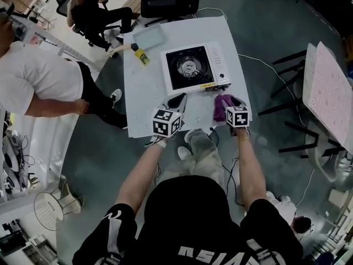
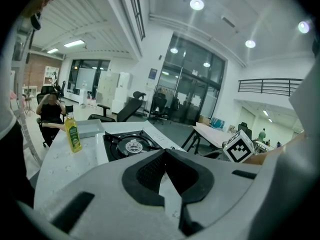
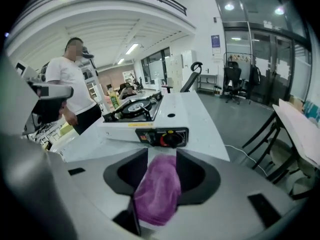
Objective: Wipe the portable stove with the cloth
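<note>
The white portable stove (image 1: 196, 68) with a black burner top stands on the white table (image 1: 143, 93). Its knob faces me in the right gripper view (image 3: 145, 124). A purple cloth (image 1: 222, 106) lies on the table just in front of the stove's right corner. My right gripper (image 1: 231, 101) sits around it. The cloth (image 3: 159, 189) fills the gap between the parted jaws of the right gripper (image 3: 162, 156), which stands open. My left gripper (image 1: 182, 99) hovers before the stove's front left. Its tips meet, so the left gripper (image 2: 166, 156) is shut with nothing in it.
A yellow oil bottle (image 1: 142, 56) and a grey tray (image 1: 148, 36) stand at the table's far left. A person in white (image 1: 38, 87) bends at the left. An office chair (image 1: 165, 1) stands behind the table. A pink-topped table (image 1: 331, 93) is at the right.
</note>
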`<state>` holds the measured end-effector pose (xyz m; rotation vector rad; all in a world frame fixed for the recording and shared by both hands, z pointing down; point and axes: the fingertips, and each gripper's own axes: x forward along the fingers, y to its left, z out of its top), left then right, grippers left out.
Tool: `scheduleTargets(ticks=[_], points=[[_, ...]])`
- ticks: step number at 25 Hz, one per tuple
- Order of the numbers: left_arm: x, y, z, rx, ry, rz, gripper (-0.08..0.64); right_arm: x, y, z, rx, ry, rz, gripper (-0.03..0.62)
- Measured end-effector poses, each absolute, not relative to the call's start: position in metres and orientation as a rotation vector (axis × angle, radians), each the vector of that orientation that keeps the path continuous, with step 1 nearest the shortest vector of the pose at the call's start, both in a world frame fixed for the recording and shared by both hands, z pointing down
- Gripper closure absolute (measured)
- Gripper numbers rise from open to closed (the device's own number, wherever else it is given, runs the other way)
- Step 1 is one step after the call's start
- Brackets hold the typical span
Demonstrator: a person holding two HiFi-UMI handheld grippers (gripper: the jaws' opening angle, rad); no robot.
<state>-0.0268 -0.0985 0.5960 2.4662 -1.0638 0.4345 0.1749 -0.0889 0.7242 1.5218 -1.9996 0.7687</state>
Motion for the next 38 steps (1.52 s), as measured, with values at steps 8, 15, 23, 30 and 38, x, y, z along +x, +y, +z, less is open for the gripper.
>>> scheduleTargets(ticks=[8, 15, 23, 30, 38], points=[[-0.040, -0.098, 0.563, 2.494, -1.150, 0.386, 0.551, 0.163, -0.110, 0.633, 1.640, -2.141, 0.630, 0.524], [-0.061, -0.097, 0.525, 2.501, -1.242, 0.302, 0.551, 0.147, -0.112, 0.559, 1.690, -2.255, 0.508, 0.577], [-0.090, -0.087, 0.495, 2.493, -1.332, 0.231, 0.551, 0.116, -0.099, 0.523, 1.622, -2.343, 0.437, 0.581], [-0.111, -0.072, 0.484, 2.487, -1.388, 0.219, 0.551, 0.092, -0.086, 0.511, 1.574, -2.380, 0.398, 0.581], [-0.128, -0.060, 0.484, 2.465, -1.403, 0.199, 0.551, 0.075, -0.079, 0.506, 1.559, -2.390, 0.388, 0.581]])
